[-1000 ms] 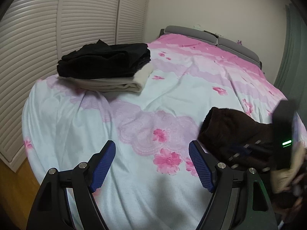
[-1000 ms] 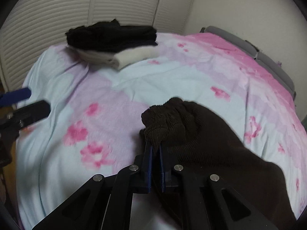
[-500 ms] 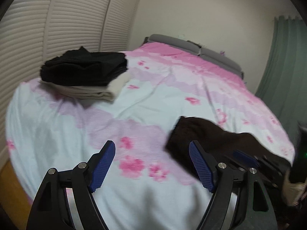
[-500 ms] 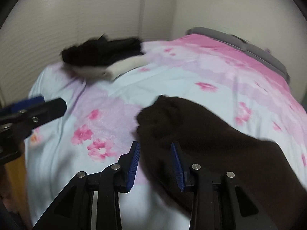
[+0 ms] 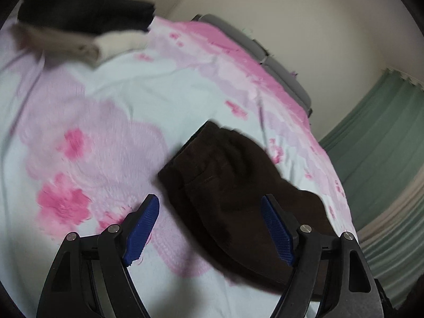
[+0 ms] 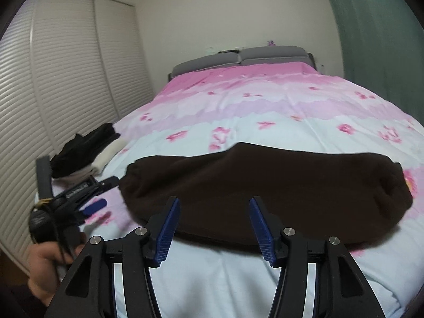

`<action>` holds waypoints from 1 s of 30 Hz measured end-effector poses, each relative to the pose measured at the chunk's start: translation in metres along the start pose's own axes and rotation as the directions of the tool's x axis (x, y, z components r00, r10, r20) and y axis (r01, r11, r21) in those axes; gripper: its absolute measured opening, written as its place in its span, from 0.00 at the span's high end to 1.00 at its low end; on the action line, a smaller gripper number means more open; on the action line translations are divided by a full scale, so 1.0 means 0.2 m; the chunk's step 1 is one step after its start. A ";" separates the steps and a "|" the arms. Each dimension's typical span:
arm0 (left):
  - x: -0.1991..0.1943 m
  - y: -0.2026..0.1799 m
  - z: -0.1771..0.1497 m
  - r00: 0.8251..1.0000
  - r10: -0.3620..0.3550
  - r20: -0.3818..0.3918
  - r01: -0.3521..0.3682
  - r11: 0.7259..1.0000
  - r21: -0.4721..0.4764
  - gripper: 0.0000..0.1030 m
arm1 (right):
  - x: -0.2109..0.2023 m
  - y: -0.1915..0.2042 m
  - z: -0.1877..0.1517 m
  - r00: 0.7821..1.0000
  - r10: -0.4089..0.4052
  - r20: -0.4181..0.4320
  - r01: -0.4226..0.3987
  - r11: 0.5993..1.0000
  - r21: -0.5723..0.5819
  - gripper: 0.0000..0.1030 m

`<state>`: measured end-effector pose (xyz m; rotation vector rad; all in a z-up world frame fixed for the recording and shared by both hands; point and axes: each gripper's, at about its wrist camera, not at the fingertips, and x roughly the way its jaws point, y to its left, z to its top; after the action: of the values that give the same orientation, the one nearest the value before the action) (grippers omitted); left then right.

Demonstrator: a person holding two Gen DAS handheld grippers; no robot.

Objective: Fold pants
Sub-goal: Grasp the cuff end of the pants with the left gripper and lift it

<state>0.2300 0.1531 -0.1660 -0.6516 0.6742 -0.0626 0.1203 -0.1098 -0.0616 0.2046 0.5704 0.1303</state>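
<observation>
Right wrist view: right gripper (image 6: 213, 225), jaws just opening, holds nothing; brown pants (image 6: 265, 182) lie at centre. Left gripper (image 5: 212, 228) is spread, empty.

Bedroom interior. A bed (image 6: 265, 278) with a pale blue and pink floral cover fills the room; a grey padded headboard (image 6: 238, 59) stands against a plain cream wall (image 6: 225, 13). White louvred closet doors (image 6: 66, 79) line one side, a green curtain (image 6: 384, 39) the other. Lighting is dim and even.
</observation>
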 end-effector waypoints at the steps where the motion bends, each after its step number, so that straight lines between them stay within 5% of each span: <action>1: 0.03 0.01 0.00 1.000 0.002 -0.005 -0.002 1.000 -0.007 0.27 | 0.00 -0.02 0.00 1.000 -0.003 0.000 0.003 1.000 0.016 0.46; 12: 0.26 0.07 0.03 0.997 -0.033 -0.066 0.028 0.996 -0.079 0.29 | 0.08 -0.13 0.05 1.000 -0.022 0.009 0.022 0.998 0.060 0.46; 17: 0.30 0.06 0.01 0.999 -0.022 -0.030 0.020 0.997 -0.075 0.25 | 0.13 -0.17 0.04 1.000 -0.018 -0.007 0.019 0.997 0.076 0.46; 18: 0.30 0.05 0.01 0.999 -0.024 -0.023 0.022 0.997 -0.078 0.27 | 0.15 -0.18 0.03 1.000 -0.015 -0.012 0.016 0.996 0.084 0.46; 22: 0.31 0.03 0.01 0.996 -0.083 -0.031 0.080 0.991 -0.104 0.66 | 0.15 -0.22 0.03 1.000 -0.008 -0.023 0.011 0.993 0.117 0.46; 30: 0.05 -0.24 0.03 0.996 -0.041 0.079 0.038 0.998 0.045 0.73 | 0.02 -0.35 0.12 0.999 -0.048 0.003 0.048 0.993 0.112 0.46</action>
<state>0.2485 0.1152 -0.1406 -0.6228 0.5811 -0.0867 0.1411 -0.1813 -0.0608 0.2993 0.5769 0.0511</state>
